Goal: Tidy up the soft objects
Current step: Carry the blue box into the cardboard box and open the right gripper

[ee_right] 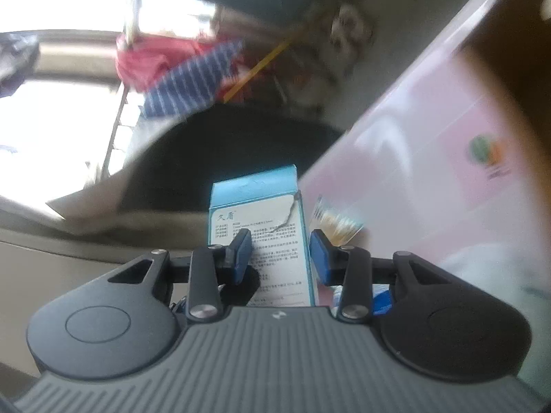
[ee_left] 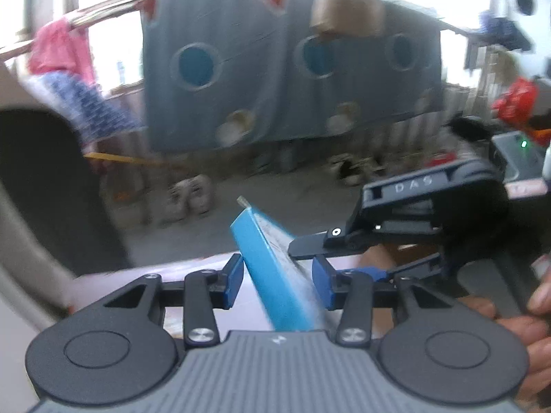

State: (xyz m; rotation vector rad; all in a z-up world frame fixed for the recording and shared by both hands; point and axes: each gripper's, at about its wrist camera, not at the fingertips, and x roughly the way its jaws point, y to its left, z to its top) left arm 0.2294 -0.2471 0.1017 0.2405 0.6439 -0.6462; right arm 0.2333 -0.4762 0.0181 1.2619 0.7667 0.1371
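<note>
Both grippers are holding one thin blue box: the left gripper is clamping it at a narrow opening, with the box tilting up and to the left between the blue pads. The right gripper is pinching the same box across its printed white label. The box is standing lifted above the pink surface, near the grippers, with hanging laundry blurring far behind.
</note>
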